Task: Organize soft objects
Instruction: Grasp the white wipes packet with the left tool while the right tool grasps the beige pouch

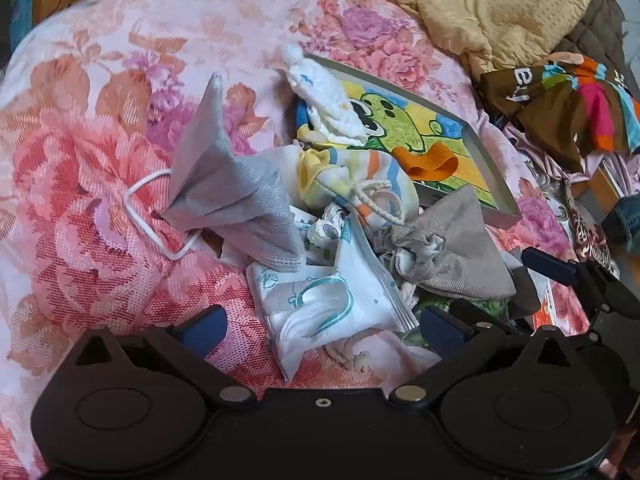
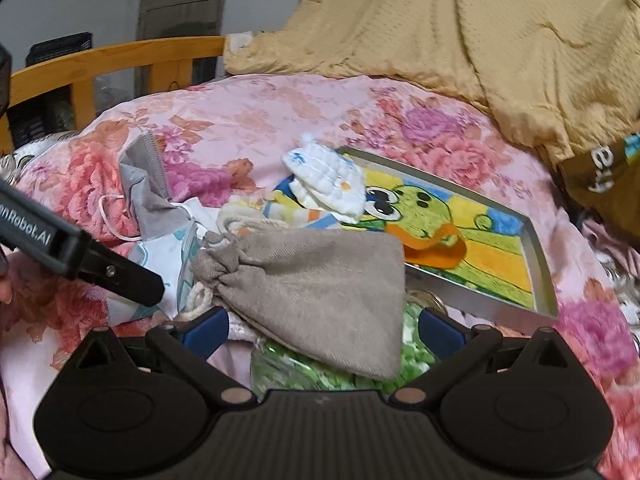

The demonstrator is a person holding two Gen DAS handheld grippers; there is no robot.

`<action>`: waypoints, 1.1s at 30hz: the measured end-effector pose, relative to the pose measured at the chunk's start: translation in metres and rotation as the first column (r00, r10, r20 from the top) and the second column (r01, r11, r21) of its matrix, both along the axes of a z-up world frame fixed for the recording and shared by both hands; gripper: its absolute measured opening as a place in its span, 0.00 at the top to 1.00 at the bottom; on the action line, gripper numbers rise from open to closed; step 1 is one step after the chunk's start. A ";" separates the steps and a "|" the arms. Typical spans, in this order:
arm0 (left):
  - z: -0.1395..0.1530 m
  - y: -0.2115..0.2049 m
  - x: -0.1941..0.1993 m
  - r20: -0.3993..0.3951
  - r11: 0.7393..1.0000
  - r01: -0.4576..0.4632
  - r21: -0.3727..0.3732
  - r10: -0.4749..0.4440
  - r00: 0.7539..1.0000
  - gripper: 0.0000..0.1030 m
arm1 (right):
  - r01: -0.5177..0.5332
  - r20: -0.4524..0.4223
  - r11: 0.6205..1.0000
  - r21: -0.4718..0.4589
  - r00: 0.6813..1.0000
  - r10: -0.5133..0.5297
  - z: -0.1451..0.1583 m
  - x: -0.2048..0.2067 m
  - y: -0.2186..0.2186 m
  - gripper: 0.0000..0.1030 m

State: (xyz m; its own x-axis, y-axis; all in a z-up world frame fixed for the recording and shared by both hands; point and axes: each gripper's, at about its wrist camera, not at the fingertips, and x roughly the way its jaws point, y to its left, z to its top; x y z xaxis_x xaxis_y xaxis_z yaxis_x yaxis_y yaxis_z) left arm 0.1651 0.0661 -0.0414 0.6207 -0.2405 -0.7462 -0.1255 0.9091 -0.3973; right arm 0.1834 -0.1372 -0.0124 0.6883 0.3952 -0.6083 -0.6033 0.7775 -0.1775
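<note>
A heap of soft items lies on the floral bedspread (image 1: 100,200). My left gripper (image 1: 324,328) is open, its blue pads on either side of a white tissue pack (image 1: 320,308). Beyond that pack sit a grey face mask (image 1: 228,192), a striped sock (image 1: 360,176) and a white cloth (image 1: 328,100). My right gripper (image 2: 323,331) is open too, and a grey drawstring pouch (image 2: 316,288) lies between its spread fingers, on top of a green patterned item (image 2: 320,368). The same pouch (image 1: 452,248) shows in the left wrist view.
A framed frog picture (image 2: 460,240) with an orange ribbon (image 2: 436,246) on it lies behind the heap. A tan blanket (image 2: 480,40) is bunched at the back, beside brown multicoloured clothing (image 1: 560,100). A wooden bed rail (image 2: 100,64) runs along the far left.
</note>
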 end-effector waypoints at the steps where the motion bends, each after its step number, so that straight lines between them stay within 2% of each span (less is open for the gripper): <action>1: -0.001 0.001 0.001 -0.004 1.000 -0.003 -0.006 0.003 1.000 0.01 | -0.006 0.003 1.000 -0.003 1.000 0.006 -0.001 0.001 0.002 0.00; 11: -0.015 0.002 0.016 -0.047 0.999 -0.013 -0.044 0.011 0.999 0.02 | -0.042 -0.033 0.999 -0.028 0.999 0.041 -0.016 0.013 0.011 0.01; 17: -0.018 0.005 0.020 -0.052 0.997 -0.024 -0.067 0.021 0.998 0.13 | -0.036 -0.053 0.999 -0.027 0.998 0.034 -0.019 0.016 0.012 0.06; 20: -0.019 0.004 0.020 -0.059 0.999 -0.017 -0.050 0.014 0.998 0.19 | -0.033 -0.049 0.999 -0.033 0.998 0.031 -0.018 0.014 0.012 0.09; 29: -0.018 0.008 0.014 -0.074 0.997 -0.032 -0.067 0.027 0.997 0.25 | -0.025 -0.026 0.998 -0.062 0.999 0.024 -0.015 0.009 0.010 0.24; 33: -0.017 0.008 0.012 -0.075 0.996 -0.032 -0.079 0.026 0.997 0.27 | -0.028 -0.030 0.998 -0.048 0.999 0.027 -0.011 0.006 0.010 0.35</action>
